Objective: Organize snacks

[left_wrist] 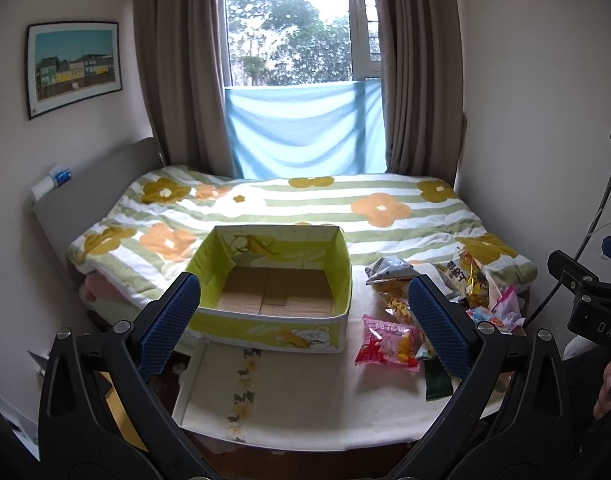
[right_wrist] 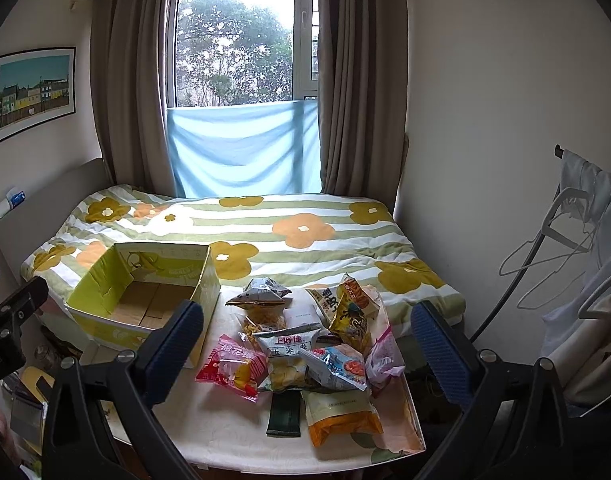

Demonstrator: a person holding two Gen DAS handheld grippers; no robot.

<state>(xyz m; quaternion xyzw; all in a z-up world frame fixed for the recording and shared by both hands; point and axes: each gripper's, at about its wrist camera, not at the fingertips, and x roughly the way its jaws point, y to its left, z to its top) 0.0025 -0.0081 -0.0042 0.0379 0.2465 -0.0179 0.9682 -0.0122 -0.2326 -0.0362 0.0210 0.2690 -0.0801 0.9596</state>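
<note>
An empty yellow-green cardboard box (left_wrist: 273,280) stands on a small cloth-covered table (left_wrist: 305,392) at the foot of the bed; it also shows in the right wrist view (right_wrist: 145,296). A pile of snack packets (right_wrist: 305,352) lies to its right, with a red-pink packet (right_wrist: 233,372), an orange pouch (right_wrist: 341,416) and a dark green sachet (right_wrist: 283,414) nearest. The red-pink packet (left_wrist: 385,342) also shows in the left wrist view. My left gripper (left_wrist: 305,324) is open and empty above the table, in front of the box. My right gripper (right_wrist: 305,344) is open and empty above the snack pile.
A bed with a flowered striped quilt (right_wrist: 265,232) lies behind the table. Curtains and a window (right_wrist: 233,48) are at the back. Hangers and clothes (right_wrist: 577,248) hang on the right. The right gripper's body (left_wrist: 585,300) shows at the right edge of the left wrist view.
</note>
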